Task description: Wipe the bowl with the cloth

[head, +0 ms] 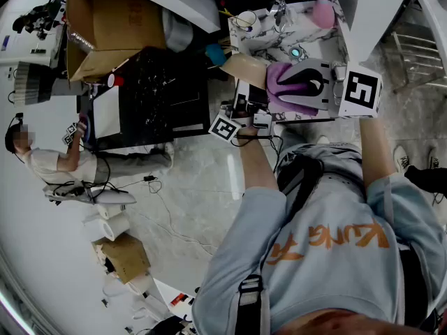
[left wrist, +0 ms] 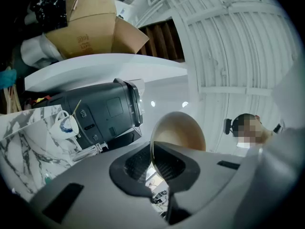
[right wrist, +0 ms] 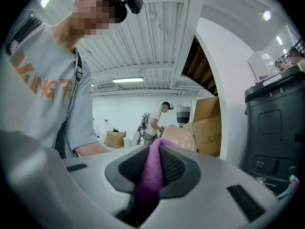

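Two claws work by the marble worktop (head: 323,40). The left claw (left wrist: 155,162) is clenched on the rim of the one tan bowl (left wrist: 180,130), which is tilted on edge. The right claw (right wrist: 157,152) grasps the single purple cloth (right wrist: 151,178), close beside the bowl. One white cup (head: 246,21) stands on the worktop.

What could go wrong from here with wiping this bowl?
1. The left gripper pinches the bowl only at its rim, so the push of wiping may twist it or slip it out.
2. The right gripper grips the cloth by a narrow fold; dragging might pull it free.
3. The bowl is held up in the air, so a slip probably means a drop.
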### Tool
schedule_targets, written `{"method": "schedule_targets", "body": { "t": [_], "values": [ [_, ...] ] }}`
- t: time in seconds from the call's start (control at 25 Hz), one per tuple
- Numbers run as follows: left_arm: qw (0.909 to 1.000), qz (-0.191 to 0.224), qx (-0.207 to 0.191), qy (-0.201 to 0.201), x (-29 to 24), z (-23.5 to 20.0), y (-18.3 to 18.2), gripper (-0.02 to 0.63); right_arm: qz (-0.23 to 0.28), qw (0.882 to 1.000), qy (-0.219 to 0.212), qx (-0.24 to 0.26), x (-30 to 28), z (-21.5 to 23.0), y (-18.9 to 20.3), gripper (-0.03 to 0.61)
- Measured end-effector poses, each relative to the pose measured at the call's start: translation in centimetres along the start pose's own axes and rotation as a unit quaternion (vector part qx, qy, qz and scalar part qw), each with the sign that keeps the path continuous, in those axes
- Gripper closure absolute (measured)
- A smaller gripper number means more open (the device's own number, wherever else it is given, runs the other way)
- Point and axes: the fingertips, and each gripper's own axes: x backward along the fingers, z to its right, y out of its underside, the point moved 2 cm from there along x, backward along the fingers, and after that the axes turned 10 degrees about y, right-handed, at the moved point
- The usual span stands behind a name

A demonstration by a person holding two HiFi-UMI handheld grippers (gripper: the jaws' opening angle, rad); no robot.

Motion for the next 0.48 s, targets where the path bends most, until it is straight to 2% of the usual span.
{"method": "schedule_targets", "body": {
  "t": [0.36, 0.48],
  "values": [
    [0.9972, -0.045, 0.041, 0.043, 0.2, 0.6, 2.9, 0.581, 0.077, 0.996, -0.006, -0.044, 1.2, 0.3, -2.4, 0.503],
    [0.9959, -0.063, 0.038, 0.053, 0.4, 0.2, 3.6, 0.581, 0.092, 0.995, -0.003, -0.048, 1.7, 0.5, -2.9, 0.503]
  ]
}}
